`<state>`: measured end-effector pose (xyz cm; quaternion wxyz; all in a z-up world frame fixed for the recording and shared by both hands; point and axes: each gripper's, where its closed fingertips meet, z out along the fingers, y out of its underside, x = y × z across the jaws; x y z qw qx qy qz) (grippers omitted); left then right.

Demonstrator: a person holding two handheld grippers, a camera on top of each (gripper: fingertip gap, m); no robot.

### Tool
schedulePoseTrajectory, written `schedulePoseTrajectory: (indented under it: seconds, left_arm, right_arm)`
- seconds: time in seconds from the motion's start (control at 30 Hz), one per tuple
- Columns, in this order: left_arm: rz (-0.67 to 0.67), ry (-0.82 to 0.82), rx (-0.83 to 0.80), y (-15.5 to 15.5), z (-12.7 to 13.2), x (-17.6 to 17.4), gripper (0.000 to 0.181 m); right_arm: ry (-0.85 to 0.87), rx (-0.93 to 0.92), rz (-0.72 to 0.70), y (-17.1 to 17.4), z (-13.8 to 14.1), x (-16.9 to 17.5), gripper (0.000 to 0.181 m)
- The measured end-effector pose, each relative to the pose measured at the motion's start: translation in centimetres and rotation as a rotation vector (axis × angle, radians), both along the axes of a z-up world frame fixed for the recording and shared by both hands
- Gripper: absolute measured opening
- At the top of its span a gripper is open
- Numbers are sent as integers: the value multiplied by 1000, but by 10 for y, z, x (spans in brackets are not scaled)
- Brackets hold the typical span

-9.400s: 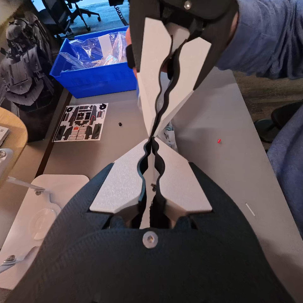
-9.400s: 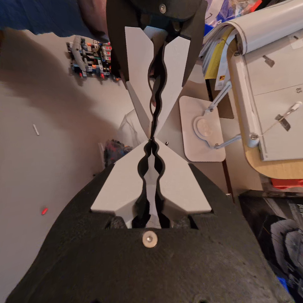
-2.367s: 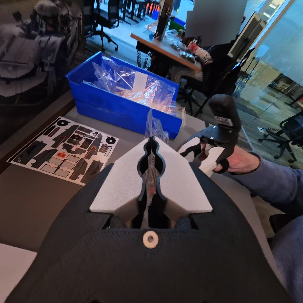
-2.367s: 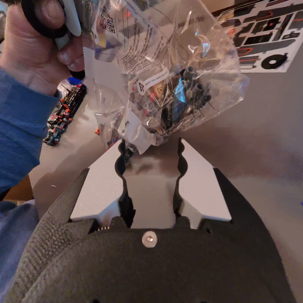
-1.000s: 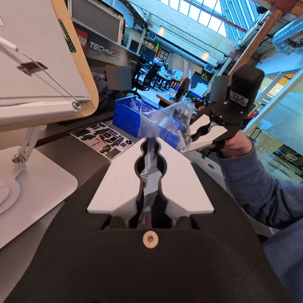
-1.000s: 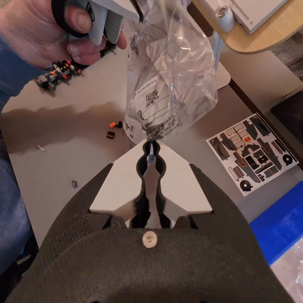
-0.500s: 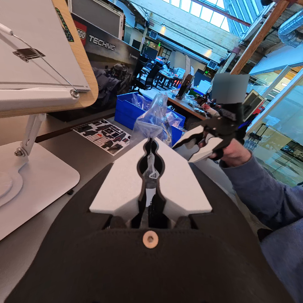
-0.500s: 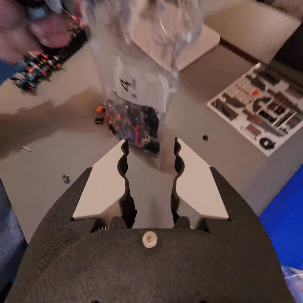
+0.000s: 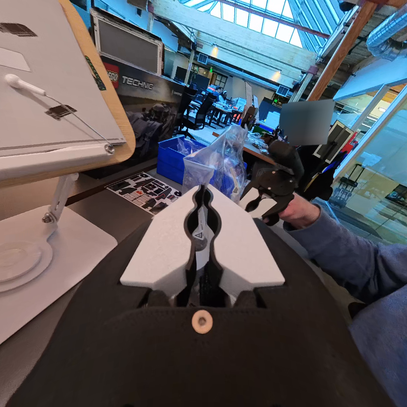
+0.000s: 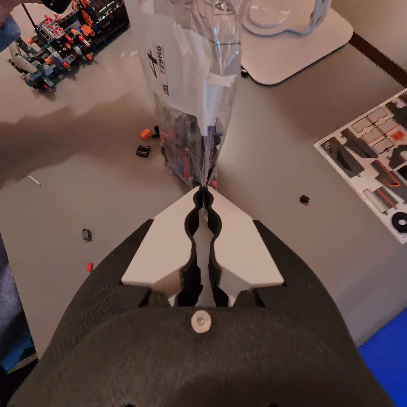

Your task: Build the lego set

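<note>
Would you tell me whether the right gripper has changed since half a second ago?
Yes: the right gripper, open then, is now shut on the clear plastic parts bag, above the grey table.

You sit at a smooth grey tabletop [image 10: 275,123] in a large open workshop. Above you, a pitched glass skylight [image 9: 253,17] lets in daylight, beside a slanted timber post [image 9: 337,52]. Black office chairs [image 9: 193,110] and long desks [image 9: 253,149] stand further back. Glass partition walls [image 9: 378,167] line your right.

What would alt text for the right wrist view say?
The right gripper is shut on the bottom corner of a clear bag of pieces above a grey table, with a half-built model far left and a sticker sheet right.
</note>
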<state>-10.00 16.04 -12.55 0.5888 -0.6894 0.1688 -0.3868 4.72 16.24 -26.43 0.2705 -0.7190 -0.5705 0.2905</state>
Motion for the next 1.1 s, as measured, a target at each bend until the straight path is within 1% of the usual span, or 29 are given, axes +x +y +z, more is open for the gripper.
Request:
schedulePoseTrajectory:
  seconds: [0.03,0.1,0.27,0.33,0.43,0.57,0.77,0.87,0.97,1.1]
  left_arm:
    - [6,-11,-1,0,1,-3,0]
    - [24,-24,-2,-2,2,-9,0]
    - [60,-38,-22,-6,3,-21,0]
    - [88,-16,-28,-4,0,-26,0]
    - [84,-16,-42,-5,-4,-27,0]
    - [97,-30,-40,-5,-3,-32,0]
    - [116,-53,-20,0,7,-34,0]
    - [117,-44,-24,2,7,-33,0]
    - [123,-56,-19,3,8,-33,0]
    - [124,-51,-28,5,8,-33,0]
  right_arm:
    - [-6,13,4,0,5,0,0]
    - [-19,20,18,-1,16,0,0]
    - [-89,26,78,-8,31,-2,0]
    - [-119,-1,96,-8,26,-7,0]
    - [-148,-14,103,-7,22,-9,0]
    - [-158,11,108,-9,33,-6,0]
    - [-201,74,125,-9,55,-4,0]
    - [-243,70,141,-6,54,-5,0]
    - [-248,92,138,-4,62,-4,0]
    - [-259,71,140,-5,61,-3,0]
